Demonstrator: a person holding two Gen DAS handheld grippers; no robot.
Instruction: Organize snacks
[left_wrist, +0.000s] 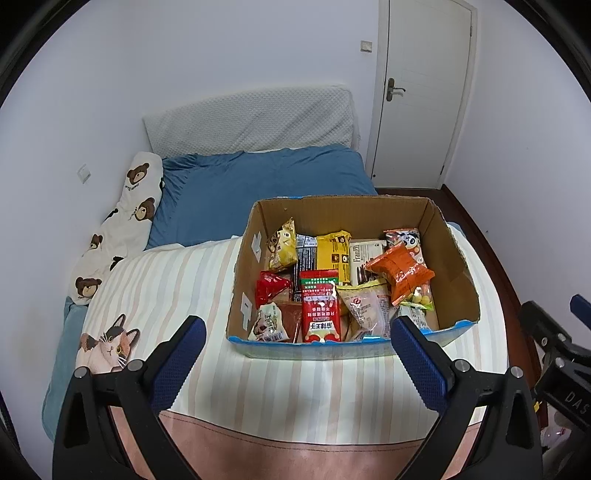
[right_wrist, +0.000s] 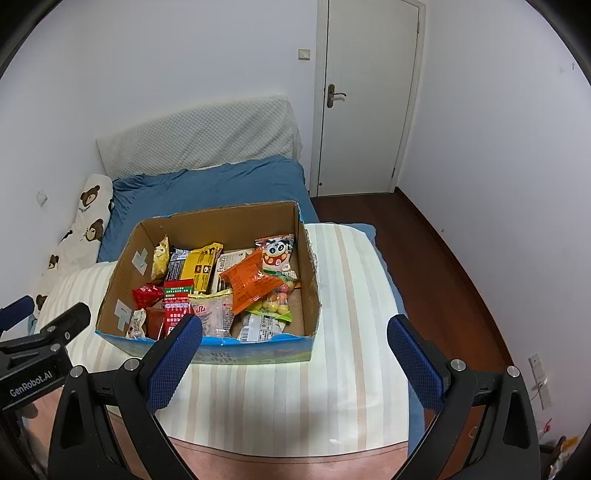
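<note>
A: Two tools, both spread wide with nothing between the pads. The left tool (left_wrist: 297, 334) hangs over the striped blanket (left_wrist: 295, 398), just short of the box (left_wrist: 343, 349); the right tool (right_wrist: 294, 334) sits the same way in its own view, its left finger (right_wrist: 173, 358) overlapping the box's near wall in the picture.

B: Where are the snacks?

A: All in the box, piled loosely. Nearest the front wall: a red pack (left_wrist: 320, 314), a pale pink pack (left_wrist: 365, 310) and a small white one (left_wrist: 267, 325) in the corner. Further back lie an orange bag (left_wrist: 400, 273), a yellow pack (left_wrist: 332, 254), a gold pouch (left_wrist: 282, 245) upright against the left wall, and a panda bag (left_wrist: 404, 240) at the rear.

B: Any room inside?

A: The box's right side shows bare cardboard floor (right_wrist: 306, 314). Its top is open, the rim ragged.

B: And around the box?

A: Open blanket in front and to its right. The blanket's near edge meets a pink border (right_wrist: 288, 461). Behind the box comes a blue sheet (left_wrist: 258, 192), then a white headboard pad (left_wrist: 251, 122) against the wall.

B: What differs between views?

A: The left view shows a cat print (left_wrist: 109, 345) on the blanket and the bear pillow (left_wrist: 122, 221) along the wall, with the other tool at its right edge. The right view shows the bed's right edge, the wood floor (right_wrist: 443, 277) beyond it, and more of the door (right_wrist: 369, 99).
</note>
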